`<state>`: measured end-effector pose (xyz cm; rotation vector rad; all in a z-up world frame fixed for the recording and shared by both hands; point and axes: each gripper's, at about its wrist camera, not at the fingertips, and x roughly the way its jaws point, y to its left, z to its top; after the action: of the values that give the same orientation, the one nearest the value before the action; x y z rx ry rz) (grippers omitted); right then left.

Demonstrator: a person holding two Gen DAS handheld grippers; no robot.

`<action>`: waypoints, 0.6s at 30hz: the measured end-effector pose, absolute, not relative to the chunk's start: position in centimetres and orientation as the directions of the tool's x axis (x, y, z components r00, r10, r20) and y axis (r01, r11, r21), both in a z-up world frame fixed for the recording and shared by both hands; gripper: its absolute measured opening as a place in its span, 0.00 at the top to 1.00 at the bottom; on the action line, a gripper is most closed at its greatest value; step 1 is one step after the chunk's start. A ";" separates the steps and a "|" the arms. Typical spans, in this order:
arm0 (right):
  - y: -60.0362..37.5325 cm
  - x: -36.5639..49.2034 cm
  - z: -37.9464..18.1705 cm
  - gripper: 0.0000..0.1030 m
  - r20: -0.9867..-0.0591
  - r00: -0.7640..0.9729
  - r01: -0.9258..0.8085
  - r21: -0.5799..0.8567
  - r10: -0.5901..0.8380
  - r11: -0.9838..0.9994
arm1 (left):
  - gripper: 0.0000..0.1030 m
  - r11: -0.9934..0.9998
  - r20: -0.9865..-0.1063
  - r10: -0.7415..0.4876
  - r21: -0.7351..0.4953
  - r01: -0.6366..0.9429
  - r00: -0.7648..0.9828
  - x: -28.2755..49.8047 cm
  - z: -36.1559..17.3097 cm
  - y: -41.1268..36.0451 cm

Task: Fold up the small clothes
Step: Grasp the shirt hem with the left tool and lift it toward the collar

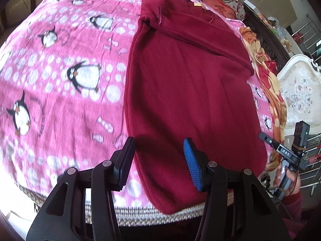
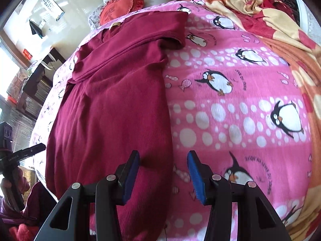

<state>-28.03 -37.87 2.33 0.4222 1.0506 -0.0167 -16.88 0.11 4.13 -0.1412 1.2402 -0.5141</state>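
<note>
A dark red fleece garment point(image 1: 186, 92) lies flat on the pink penguin blanket point(image 1: 60, 80), both sleeves folded across its upper part, a tan label near the collar. My left gripper point(image 1: 159, 160) is open and empty, its jaws standing over the garment's near left edge by the hem. In the right wrist view the garment point(image 2: 112, 104) fills the left half. My right gripper point(image 2: 163, 176) is open and empty over the garment's near right edge. Each gripper appears at the side of the other's view.
The blanket point(image 2: 240, 110) covers a bed with a woven trim at its near edge point(image 1: 140, 214). A crumpled orange and red quilt point(image 2: 270, 20) lies along the far right side. Pillows point(image 2: 120, 8) lie at the head. A white headboard point(image 1: 299, 92) stands beyond.
</note>
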 end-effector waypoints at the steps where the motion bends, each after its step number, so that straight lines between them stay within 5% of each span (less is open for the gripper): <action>1: -37.8 -28.3 2.3 0.53 -0.843 0.504 0.208 0.331 0.189 0.921 | 0.52 0.875 -0.865 -0.453 -0.387 0.290 0.213 -17.2 4.0 0.4; 11: -37.7 -30.7 1.6 0.48 -0.830 0.510 0.198 0.369 0.226 0.908 | 0.51 0.874 -0.878 -0.455 -0.407 0.265 0.152 -19.7 2.1 0.5; 18: -37.6 -31.3 1.3 0.47 -0.820 0.498 0.168 0.409 0.281 0.897 | 0.38 0.863 -0.861 -0.485 -0.444 0.241 0.151 -18.4 2.0 -0.8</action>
<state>-31.30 -37.55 1.30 0.4750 1.0583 0.0714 -18.45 -0.77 1.97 -0.2199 1.3213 -0.5271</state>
